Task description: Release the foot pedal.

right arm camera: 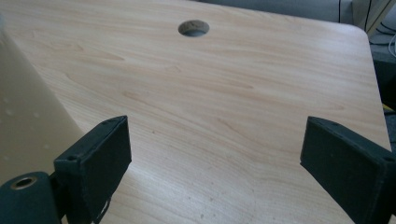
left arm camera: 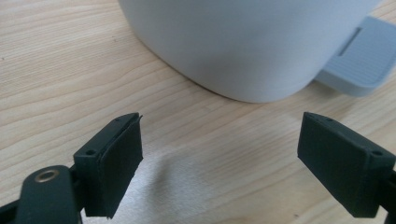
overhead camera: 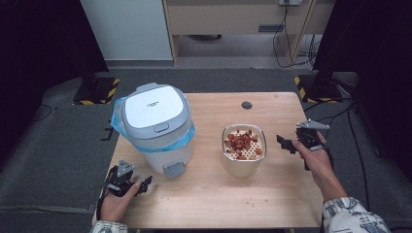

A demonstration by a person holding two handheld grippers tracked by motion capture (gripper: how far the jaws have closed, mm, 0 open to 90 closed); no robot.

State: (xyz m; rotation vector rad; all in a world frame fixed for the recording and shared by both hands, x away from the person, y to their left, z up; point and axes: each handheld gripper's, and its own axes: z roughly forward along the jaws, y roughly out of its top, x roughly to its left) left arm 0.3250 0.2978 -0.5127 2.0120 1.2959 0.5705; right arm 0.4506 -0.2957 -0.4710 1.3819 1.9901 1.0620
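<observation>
A white pedal bin [overhead camera: 154,116] with a grey lid and a blue bag liner stands on the left of the wooden table [overhead camera: 233,194]. Its grey pedal [overhead camera: 174,169] faces the front. My left gripper [overhead camera: 145,183] rests low by the front left corner, open and empty, aimed at the bin's base [left arm camera: 243,42] and the pedal [left arm camera: 362,56]; in its own view the left gripper [left arm camera: 223,116] has bare wood between the jaws. A steel container [overhead camera: 244,148] with red food pieces on a perforated insert sits mid-table. My right gripper [overhead camera: 286,143] is open just right of it, and the right gripper [right arm camera: 217,121] holds nothing.
A round cable hole [overhead camera: 247,105] lies near the table's far edge, also seen as the hole [right arm camera: 193,28] ahead of the right jaws. The container's wall [right arm camera: 23,121] stands close at the left of the right gripper view. Cables and stand bases lie on the floor beyond.
</observation>
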